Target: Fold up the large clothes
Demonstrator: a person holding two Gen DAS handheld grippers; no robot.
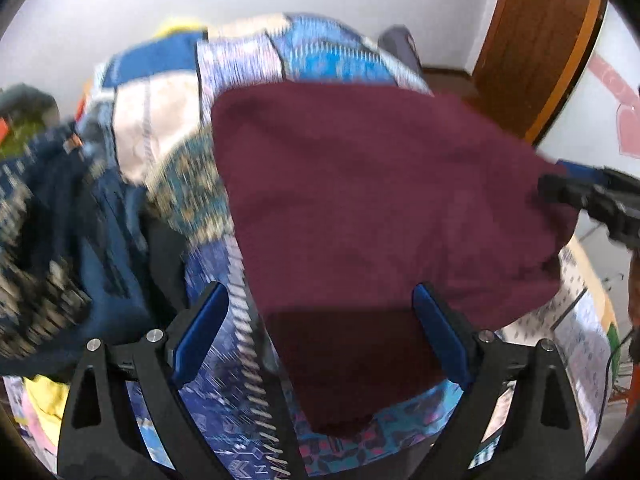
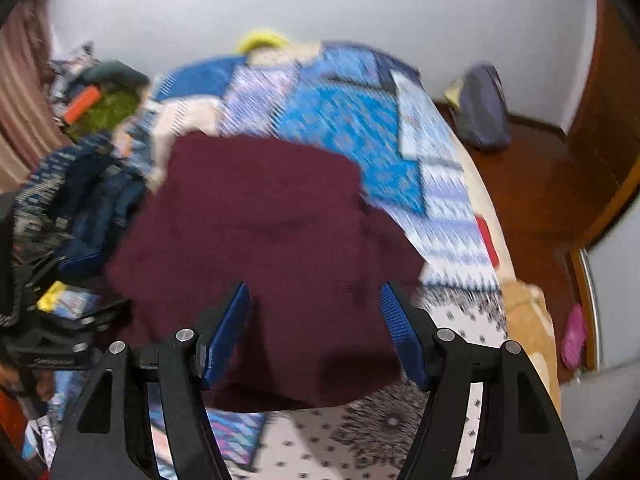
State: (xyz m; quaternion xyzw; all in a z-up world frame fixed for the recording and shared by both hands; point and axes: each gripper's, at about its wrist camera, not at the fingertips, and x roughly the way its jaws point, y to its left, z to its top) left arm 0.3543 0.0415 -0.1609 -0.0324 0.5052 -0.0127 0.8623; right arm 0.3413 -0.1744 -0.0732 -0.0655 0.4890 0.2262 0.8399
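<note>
This is a bedroom in a home. A bed with a blue and white patchwork bedcover [image 2: 352, 120] stands against a plain white wall [image 2: 360, 8]. A pile of dark blue patterned clothes [image 1: 60, 216] lies on its left side. The dark red-brown wooden floor [image 2: 532, 184] and a brown wooden door [image 1: 536, 28] are on the right.

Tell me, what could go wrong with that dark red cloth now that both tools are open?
1. Both the left tool and right tool are open above the maroon garment, holding nothing, so a grab might catch only one layer and spoil the fold.
2. The pile of dark blue clothes lies close beside it and could get snagged too.
3. The garment lies near the edge of the patchwork bedspread, so a tug might slide it off.
</note>
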